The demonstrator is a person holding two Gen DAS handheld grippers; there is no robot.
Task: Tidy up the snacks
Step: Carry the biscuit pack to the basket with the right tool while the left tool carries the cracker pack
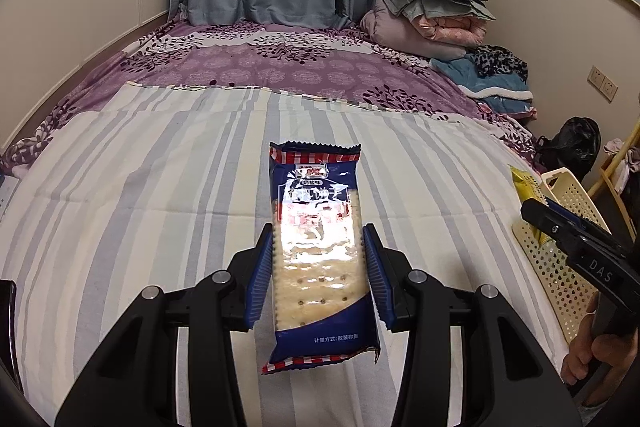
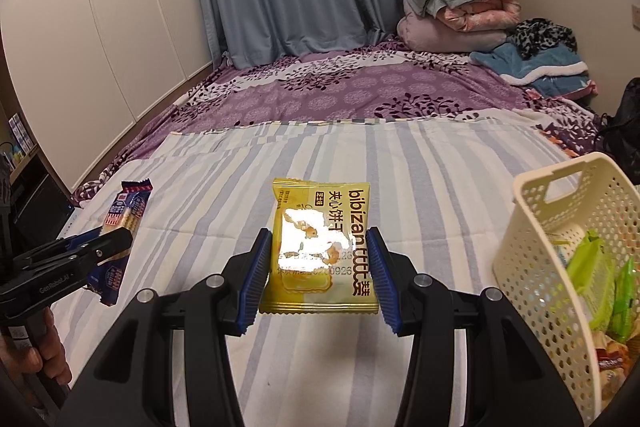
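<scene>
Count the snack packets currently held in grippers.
2. The blue cracker packet sits clamped in the left gripper; the yellow biscuit packet is clamped in the right gripper. More snacks lie in the cream basket, partly hidden.

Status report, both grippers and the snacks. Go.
Left gripper shut on blue cracker pack. Right gripper shut on yellow biscuit pack. Cream basket at right, partly filled. Nothing in between.
</scene>
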